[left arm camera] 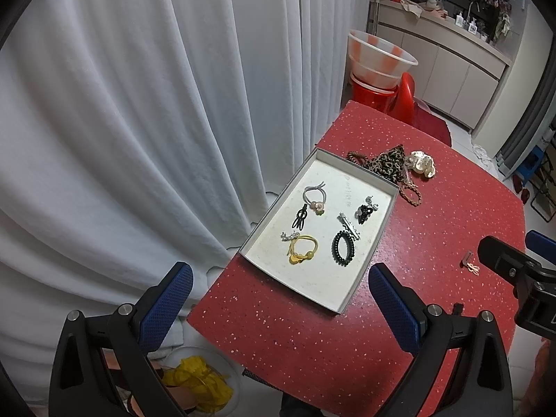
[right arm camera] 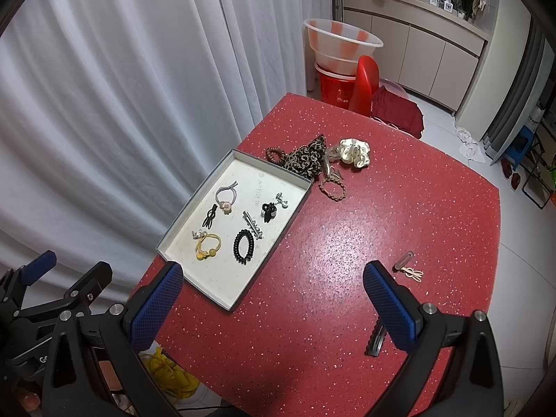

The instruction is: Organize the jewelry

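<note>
Both tongs, the left gripper and right gripper, hung wide open and empty above the red speckled table. Several pieces already lay in the shallow white cardboard tray. Sorting looked midway; I'd guess the pale pink hair clip near the right gripper came next, needing a low, narrow pinch.

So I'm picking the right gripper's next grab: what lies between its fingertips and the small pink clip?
Nothing: in the right wrist view, only bare red table separates the right gripper from the pink clip.

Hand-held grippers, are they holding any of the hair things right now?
No. The left hand-held gripper and the right hand-held gripper are both open and empty above the red table.
</note>
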`<state>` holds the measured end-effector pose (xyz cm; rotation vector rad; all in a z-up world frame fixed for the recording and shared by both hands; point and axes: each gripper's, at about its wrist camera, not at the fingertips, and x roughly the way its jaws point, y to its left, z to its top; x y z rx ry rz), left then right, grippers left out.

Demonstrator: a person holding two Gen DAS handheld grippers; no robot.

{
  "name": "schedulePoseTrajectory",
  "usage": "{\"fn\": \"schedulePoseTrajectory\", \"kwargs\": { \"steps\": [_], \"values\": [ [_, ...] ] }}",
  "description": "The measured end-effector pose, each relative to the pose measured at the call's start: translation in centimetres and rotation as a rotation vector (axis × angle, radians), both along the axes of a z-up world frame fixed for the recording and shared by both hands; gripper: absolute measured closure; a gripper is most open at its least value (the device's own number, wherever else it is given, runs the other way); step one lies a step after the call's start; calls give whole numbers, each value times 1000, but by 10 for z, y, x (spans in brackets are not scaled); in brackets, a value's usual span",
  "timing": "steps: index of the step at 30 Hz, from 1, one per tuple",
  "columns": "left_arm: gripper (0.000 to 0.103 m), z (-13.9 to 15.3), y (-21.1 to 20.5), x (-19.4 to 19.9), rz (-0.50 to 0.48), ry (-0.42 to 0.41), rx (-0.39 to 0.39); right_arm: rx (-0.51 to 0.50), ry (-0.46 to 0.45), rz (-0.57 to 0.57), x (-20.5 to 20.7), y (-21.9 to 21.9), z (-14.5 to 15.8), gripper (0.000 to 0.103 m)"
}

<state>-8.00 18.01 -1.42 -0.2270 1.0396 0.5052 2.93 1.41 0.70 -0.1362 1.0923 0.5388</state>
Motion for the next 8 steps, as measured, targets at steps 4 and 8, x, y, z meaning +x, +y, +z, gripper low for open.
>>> {"fn": "schedulePoseTrajectory", "kwargs": {
  "steps": [4, 8],
  "values": [
    [2, 1, 0, 1, -5, -1, -5, 1, 0, 1, -2, 0, -1, 0],
    [2, 0, 1, 2, -5, 3, -10, 1, 2, 4, -3, -1, -2, 0]
  ]
}}
